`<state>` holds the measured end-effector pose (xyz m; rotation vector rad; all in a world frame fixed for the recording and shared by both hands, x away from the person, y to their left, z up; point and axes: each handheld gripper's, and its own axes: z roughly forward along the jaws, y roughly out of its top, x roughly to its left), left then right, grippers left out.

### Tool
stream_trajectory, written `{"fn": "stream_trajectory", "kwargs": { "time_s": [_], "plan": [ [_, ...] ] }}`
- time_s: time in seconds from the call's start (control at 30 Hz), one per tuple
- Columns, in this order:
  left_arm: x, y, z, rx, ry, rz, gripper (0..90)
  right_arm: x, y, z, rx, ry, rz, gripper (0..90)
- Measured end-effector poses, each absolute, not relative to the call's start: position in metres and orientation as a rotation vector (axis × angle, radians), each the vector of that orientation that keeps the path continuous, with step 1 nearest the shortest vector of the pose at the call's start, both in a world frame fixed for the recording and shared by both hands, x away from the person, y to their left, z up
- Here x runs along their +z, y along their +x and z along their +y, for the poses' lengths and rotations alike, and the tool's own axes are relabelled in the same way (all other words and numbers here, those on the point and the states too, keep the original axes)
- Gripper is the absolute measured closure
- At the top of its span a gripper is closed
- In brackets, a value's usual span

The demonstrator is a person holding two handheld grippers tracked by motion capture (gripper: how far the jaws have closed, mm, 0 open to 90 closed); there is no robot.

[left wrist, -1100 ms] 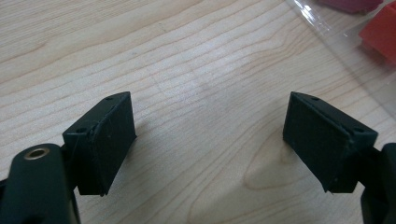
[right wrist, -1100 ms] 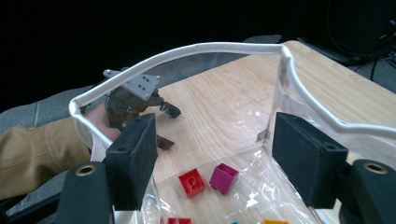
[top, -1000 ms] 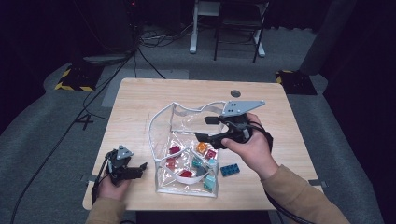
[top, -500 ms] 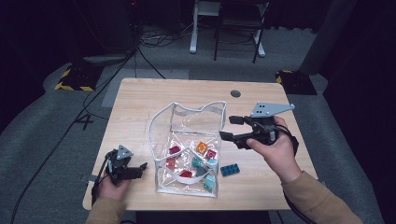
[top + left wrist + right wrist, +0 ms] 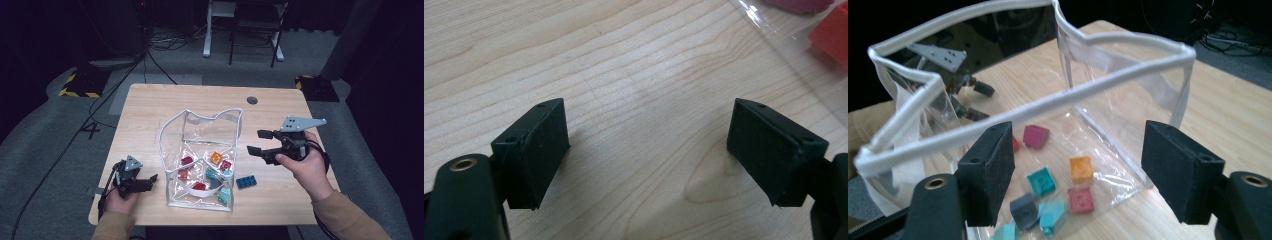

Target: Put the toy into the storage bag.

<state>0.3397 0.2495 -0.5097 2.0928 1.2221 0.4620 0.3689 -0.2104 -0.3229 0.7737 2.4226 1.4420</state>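
Clear bag point(image 5: 200, 150), right tongs point(image 5: 260, 142) wide open, empty

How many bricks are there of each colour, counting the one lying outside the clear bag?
Teal bricks: 3
Red bricks: 2
Magenta brick: 1
Pink brick: 1
Orange brick: 1
Dark grey brick: 1
Blue brick, outside the bag: 1
Total: 10
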Motion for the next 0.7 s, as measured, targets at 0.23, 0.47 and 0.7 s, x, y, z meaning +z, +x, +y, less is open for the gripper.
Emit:
{"fn": "stream_trajectory", "kwargs": {
  "time_s": [0.23, 0.47, 0.7],
  "plan": [
    [-0.51, 0.34, 0.249, 0.462, 2.093, 1.222, 17.3, -0.347, 0.37, -0.22, 1.412, 0.812, 2.445, 29.5],
    [-0.51, 0.34, 0.249, 0.462, 2.093, 1.222, 17.3, -0.371, 0.371, -0.223, 1.379, 0.844, 2.474, 29.2],
    [-0.51, 0.34, 0.249, 0.462, 2.092, 1.222, 17.3, -0.396, 0.369, -0.225, 1.355, 0.879, 2.503, 28.6]
  ]
}}
